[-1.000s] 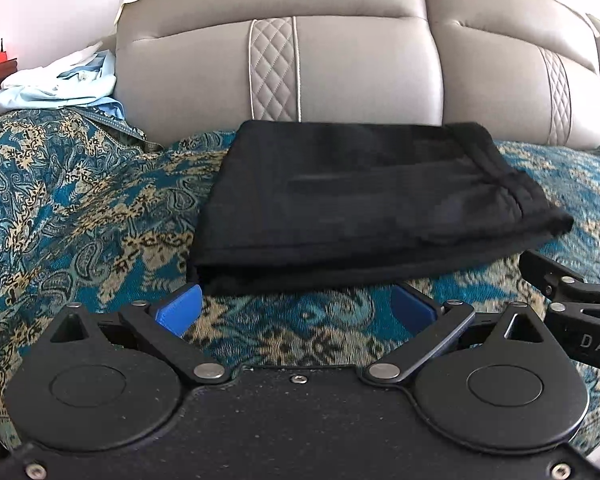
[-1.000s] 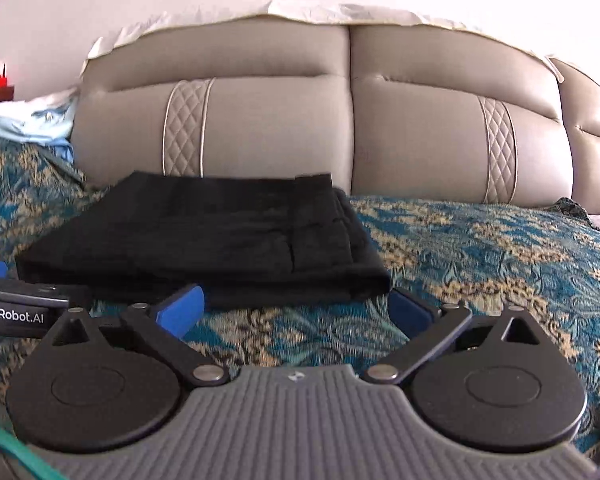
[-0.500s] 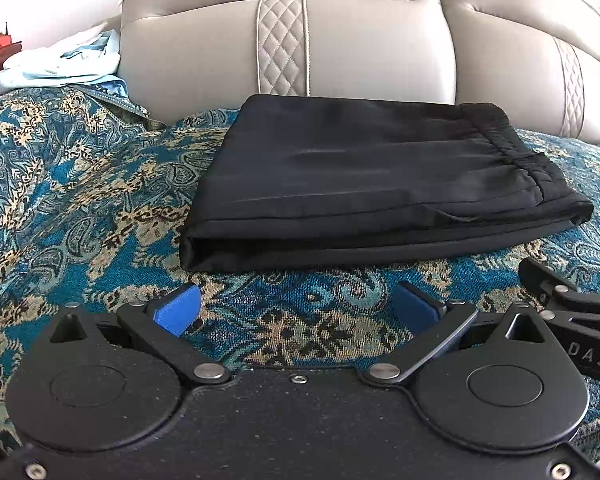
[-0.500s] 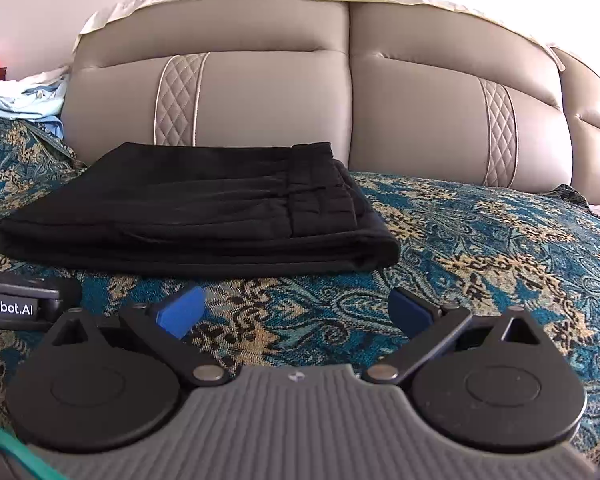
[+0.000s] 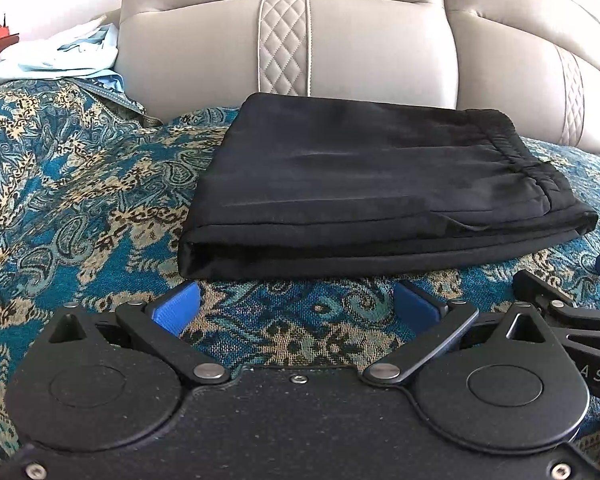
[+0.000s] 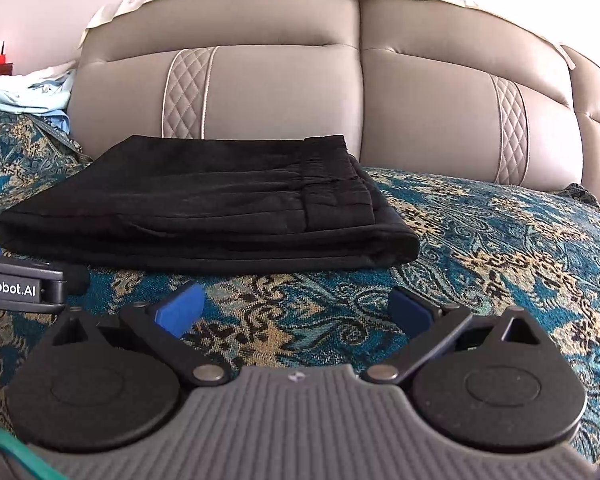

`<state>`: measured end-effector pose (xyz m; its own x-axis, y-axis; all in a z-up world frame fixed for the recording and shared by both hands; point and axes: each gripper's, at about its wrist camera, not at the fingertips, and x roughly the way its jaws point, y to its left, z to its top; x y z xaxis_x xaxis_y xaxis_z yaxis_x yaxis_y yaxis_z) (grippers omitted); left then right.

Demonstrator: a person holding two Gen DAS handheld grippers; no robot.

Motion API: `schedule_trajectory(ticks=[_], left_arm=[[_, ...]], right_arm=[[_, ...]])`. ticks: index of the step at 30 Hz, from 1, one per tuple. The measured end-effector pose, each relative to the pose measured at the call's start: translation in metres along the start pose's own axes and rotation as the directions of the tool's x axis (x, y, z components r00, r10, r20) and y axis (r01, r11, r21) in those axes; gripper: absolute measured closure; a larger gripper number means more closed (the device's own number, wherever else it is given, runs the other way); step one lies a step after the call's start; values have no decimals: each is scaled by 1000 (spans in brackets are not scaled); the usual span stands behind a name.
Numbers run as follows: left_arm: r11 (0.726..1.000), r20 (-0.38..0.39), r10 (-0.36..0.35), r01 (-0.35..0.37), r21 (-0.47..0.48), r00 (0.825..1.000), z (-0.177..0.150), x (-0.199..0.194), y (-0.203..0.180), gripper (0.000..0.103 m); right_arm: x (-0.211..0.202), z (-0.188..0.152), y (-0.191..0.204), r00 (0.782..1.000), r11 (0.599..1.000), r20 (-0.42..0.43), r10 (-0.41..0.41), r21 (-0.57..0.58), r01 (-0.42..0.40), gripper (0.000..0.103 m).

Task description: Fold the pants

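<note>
Jaws wide on left gripper and right gripper, both empty, low over patterned bedspread. One pair of black pants, folded into compact stack, just ahead near headboard. Folding looks finished; next probably pull back or tidy edges.

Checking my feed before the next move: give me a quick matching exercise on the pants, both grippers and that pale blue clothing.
Things:
1. black pants
2. left gripper
3. right gripper
4. pale blue clothing

States:
A. heaped by the headboard's left end
B. open, over the bedspread, right of the other gripper
C. folded flat on the bedspread
D. open, facing the pants' near edge

Pairs: 1-C, 2-D, 3-B, 4-A
</note>
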<state>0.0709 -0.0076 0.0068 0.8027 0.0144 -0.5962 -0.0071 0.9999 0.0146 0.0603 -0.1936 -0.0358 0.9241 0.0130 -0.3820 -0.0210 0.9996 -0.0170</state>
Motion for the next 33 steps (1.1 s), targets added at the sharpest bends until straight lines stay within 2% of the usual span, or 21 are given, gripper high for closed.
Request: schedule_trajectory(ticks=[33], left_arm=[[1000, 5, -14, 14, 4, 1000, -1, 0, 2, 0]], right_arm=[[1, 1, 4, 1000, 1000, -5, 19, -22, -19, 0]])
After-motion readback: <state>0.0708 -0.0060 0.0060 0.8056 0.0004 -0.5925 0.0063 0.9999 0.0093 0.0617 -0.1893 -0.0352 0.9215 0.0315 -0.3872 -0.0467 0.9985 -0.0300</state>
